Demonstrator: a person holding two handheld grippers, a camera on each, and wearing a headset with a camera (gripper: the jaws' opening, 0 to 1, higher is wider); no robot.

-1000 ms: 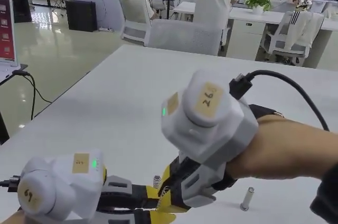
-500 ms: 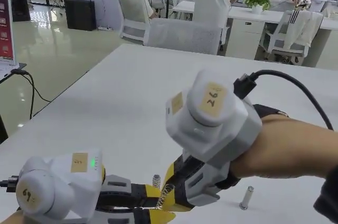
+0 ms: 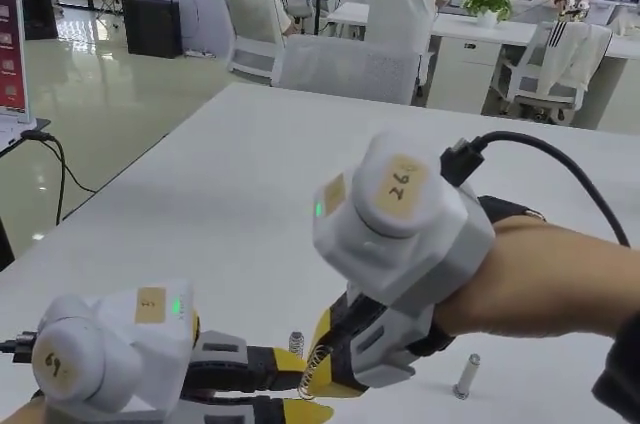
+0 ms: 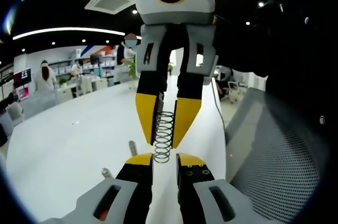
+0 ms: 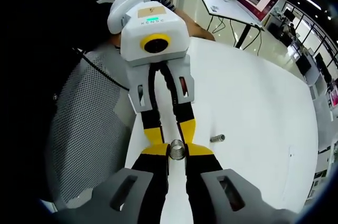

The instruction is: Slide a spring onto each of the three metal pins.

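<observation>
1. Spring [image 3: 314, 371]: up off the worktop [image 3: 250, 174], low in the head view, stretched on a slant between two sets of yellow fingers.
2. Left gripper [image 4: 165, 159]: fingers [image 4: 138, 160] close together, clamped on the near end of the spring, as far as the left gripper view tells.
3. Right gripper [image 5: 177, 152]: fingers [image 5: 153, 150] squeezed on the other end, with the round coil seen end-on between them.
4. Changed since a second ago: right gripper a little more to the right and a touch lower. Spring easy to see between the yellow tips now, hardly showing back then.
5. Since half a second ago: almost the same, no real move by either gripper.
6. Meaning for the task: most likely a hand-over or a straightening of the spring, not yet a slide onto a pin.
7. Pins: standing pin [image 3: 296, 343] just behind the spring, second pin [image 3: 467, 376] well apart to the right on the worktop. Cannot tell if the standing pin wears a spring already.
8. Next, at a guess: let go with one gripper, then line up the open end over the standing pin.
</observation>
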